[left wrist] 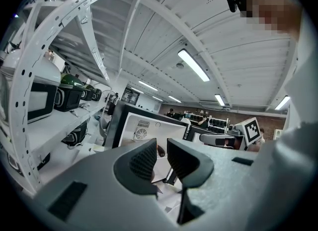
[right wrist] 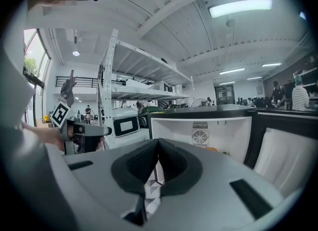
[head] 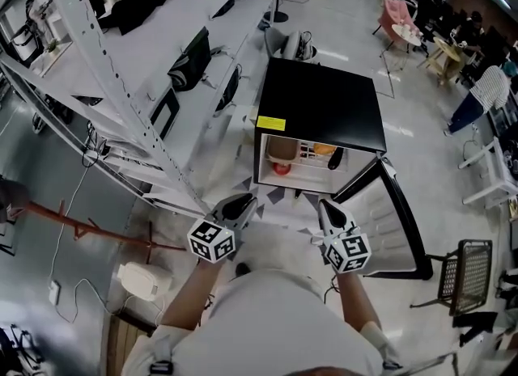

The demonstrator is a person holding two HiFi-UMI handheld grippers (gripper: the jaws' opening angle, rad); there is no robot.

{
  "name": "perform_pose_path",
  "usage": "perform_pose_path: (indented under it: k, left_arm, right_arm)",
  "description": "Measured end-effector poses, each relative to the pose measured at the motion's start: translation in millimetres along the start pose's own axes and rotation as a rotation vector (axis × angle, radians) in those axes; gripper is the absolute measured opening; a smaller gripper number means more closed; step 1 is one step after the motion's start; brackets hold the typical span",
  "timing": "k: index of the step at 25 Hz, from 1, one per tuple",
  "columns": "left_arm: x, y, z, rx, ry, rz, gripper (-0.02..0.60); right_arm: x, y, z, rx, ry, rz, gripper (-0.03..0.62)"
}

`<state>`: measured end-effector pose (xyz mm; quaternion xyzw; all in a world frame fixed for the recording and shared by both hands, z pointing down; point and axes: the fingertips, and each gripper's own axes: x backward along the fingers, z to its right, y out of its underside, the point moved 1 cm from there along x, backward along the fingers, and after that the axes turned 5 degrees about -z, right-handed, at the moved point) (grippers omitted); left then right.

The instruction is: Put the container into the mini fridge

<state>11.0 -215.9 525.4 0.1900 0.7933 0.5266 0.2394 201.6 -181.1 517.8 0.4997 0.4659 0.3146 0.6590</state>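
Observation:
The black mini fridge (head: 320, 107) stands on the floor in front of me with its door (head: 396, 221) swung open to the right. On its upper shelf sit a brown container (head: 281, 149) at the left and an orange item (head: 324, 149) beside it; a red item (head: 280, 168) lies lower down. My left gripper (head: 243, 201) and right gripper (head: 328, 208) hover side by side just short of the opening, both shut and holding nothing. In the right gripper view the jaws (right wrist: 158, 143) meet in front of the white fridge interior (right wrist: 213, 135). The left gripper's jaws (left wrist: 162, 148) also hold nothing.
A white metal shelving rack (head: 121, 83) with dark appliances runs along the left. A wire basket (head: 465, 273) stands right of the open door, and a white appliance (head: 144, 279) sits on the floor at lower left. Desks and people fill the far right.

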Motion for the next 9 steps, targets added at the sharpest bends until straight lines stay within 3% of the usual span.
perform_pose_path:
  k: [9]
  left_arm:
    - [-5.6,-1.7,-5.0,0.007,-0.004,0.003,0.067]
  right_arm:
    - [-0.6,1.1,6.9,-0.003,0.005,0.000,0.006]
